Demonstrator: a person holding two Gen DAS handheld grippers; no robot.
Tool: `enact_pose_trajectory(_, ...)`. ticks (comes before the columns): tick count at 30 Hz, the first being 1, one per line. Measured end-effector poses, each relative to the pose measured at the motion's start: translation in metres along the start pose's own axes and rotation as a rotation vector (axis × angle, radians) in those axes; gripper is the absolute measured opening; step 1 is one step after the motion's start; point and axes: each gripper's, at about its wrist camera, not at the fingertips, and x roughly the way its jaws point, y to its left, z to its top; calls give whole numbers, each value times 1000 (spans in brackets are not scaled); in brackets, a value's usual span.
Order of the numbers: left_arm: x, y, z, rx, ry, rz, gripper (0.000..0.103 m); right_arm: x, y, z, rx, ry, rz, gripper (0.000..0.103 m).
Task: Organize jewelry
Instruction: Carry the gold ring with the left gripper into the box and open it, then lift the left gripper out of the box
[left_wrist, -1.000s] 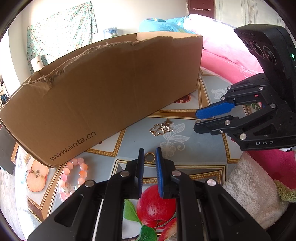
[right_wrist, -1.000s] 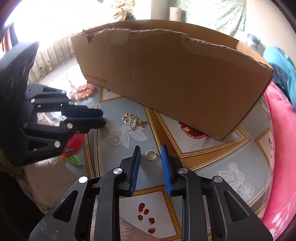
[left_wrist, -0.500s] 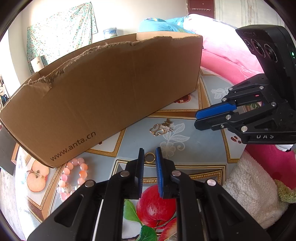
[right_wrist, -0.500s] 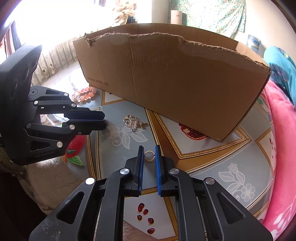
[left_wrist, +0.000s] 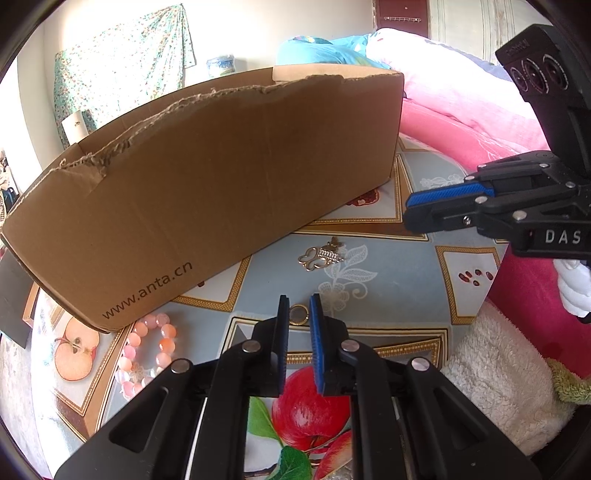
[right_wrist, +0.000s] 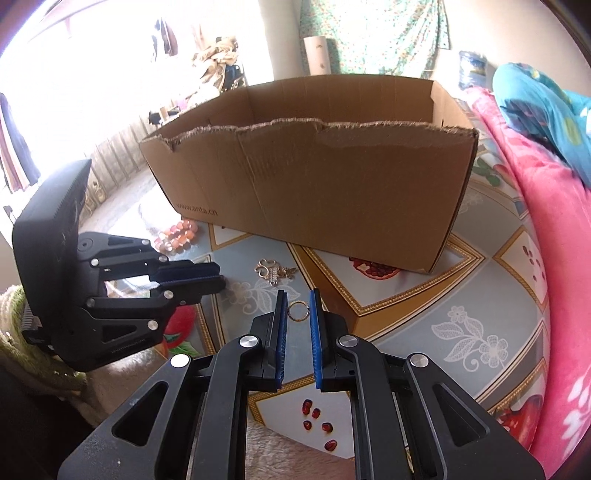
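The right gripper (right_wrist: 298, 311) pinches a gold ring (right_wrist: 297, 311) between its blue pads, clear of the patterned tablecloth (right_wrist: 424, 314). The left gripper (left_wrist: 298, 315) clamps another gold ring (left_wrist: 298, 316), half hidden by its fingers. The cardboard box (right_wrist: 317, 192) hides its floor; the pink bead bracelet (left_wrist: 147, 350) lies beside it.

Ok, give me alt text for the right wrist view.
The right gripper pinches a small gold ring between its fingers, over a patterned tablecloth. Beyond it stands an open cardboard box with a torn top edge; a gold charm and a bead bracelet lie in front of it, and the left gripper reaches in from the left.
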Motion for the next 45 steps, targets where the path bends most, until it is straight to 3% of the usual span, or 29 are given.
enact_pose_trajectory(13, -39, 3, 11, -1, -78, 14, 11, -28, 5, 20, 19, -103, 5, 10)
enact_pose_trajectory(20, -90, 23, 52, -40, -227, -33, 11, -49, 13, 60, 8, -203, 41, 10)
enact_pose_trajectory(24, -96, 40, 80, -54, -264, -40, 11, -48, 10, 92, -12, -219, 50, 10)
enact_pose_trajectory(27, -75, 49, 99, -36, -226, 8, 11, -34, -1, 115, -6, -173, 44, 10)
enact_pose_trajectory(36, 8, 80, 130, -151, -8, -63, 11, 21, -38, 148, 8, -3, -10, 10)
enact_pose_trajectory(43, 28, 87, 137, -192, 50, -88, 11, 32, -50, 162, 4, 17, -15, 13)
enact_pose_trajectory(45, 30, 88, 138, -202, 51, -97, 15, 30, -53, 164, 16, 7, -4, 13)
